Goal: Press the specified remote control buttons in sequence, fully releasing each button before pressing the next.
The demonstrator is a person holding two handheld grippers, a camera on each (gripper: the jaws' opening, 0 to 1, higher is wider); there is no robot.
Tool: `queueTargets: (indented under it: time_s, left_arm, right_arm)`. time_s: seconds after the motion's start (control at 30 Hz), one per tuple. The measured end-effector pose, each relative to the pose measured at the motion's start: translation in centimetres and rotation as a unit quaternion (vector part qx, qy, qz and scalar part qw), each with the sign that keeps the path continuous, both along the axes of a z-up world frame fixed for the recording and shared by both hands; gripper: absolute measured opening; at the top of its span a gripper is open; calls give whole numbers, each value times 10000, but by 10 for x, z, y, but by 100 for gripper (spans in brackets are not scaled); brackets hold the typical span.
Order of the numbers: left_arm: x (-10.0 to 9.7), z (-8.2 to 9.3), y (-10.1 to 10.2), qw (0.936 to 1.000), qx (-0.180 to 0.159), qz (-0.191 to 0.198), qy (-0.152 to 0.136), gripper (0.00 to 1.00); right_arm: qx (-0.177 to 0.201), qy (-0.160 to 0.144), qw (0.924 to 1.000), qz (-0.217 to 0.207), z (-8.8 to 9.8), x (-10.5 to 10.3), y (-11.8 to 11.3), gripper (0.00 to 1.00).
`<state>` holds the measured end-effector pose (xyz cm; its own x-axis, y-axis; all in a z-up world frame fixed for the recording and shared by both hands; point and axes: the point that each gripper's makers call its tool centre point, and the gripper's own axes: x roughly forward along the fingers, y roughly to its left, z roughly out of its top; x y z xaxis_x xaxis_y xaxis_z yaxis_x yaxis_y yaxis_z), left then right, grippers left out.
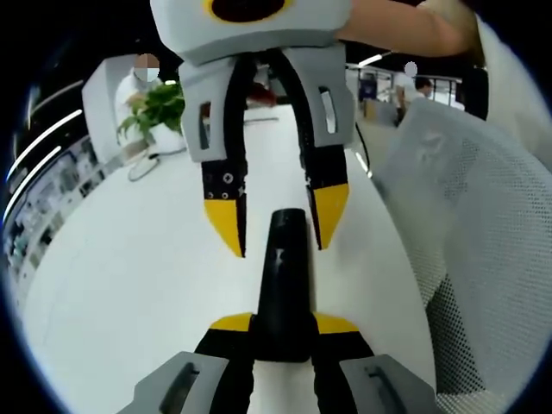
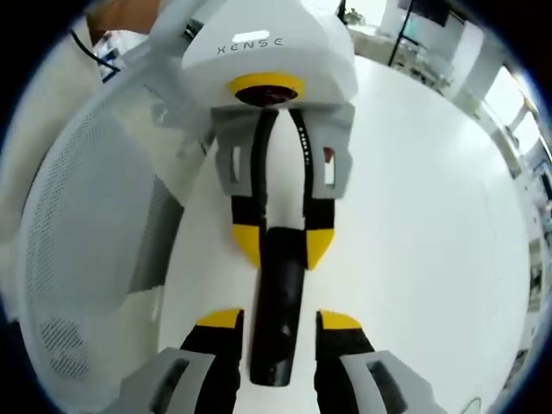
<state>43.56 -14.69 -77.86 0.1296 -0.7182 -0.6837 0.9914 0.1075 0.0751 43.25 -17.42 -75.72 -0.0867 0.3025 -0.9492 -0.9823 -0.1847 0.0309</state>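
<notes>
Black and slim, the remote control (image 1: 281, 285) lies lengthwise on the white table (image 1: 129, 259), one end clamped between the yellow-tipped jaws of the left gripper (image 1: 285, 332). In the left gripper view the right gripper (image 1: 278, 220) comes down from the top, its jaws parted and straddling the remote's far end; whether they touch it I cannot tell. In the right gripper view the remote control (image 2: 278, 319) runs between the right gripper's (image 2: 280, 326) spread jaws, with the left gripper (image 2: 282, 244) closed on its far end. A white mesh office chair (image 1: 470, 233) crowds the table edge just beside the remote. Farther back stand a green potted plant (image 1: 155, 108) and seated people (image 1: 142, 82).
</notes>
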Motion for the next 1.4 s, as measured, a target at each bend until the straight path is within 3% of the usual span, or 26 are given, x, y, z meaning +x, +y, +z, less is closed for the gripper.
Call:
queueTargets:
  time_s: [0.6, 1.4]
  left_arm:
    - [1, -1, 0, 10000, 53, -19, 24, 23]
    - [1, -1, -1, 10000, 86, -22, 35, 23]
  right_arm:
    - [-202, 43, 9991, -378, -13, 3, -50, 30]
    - [-340, 63, 9980, -530, -27, 4, -70, 27]
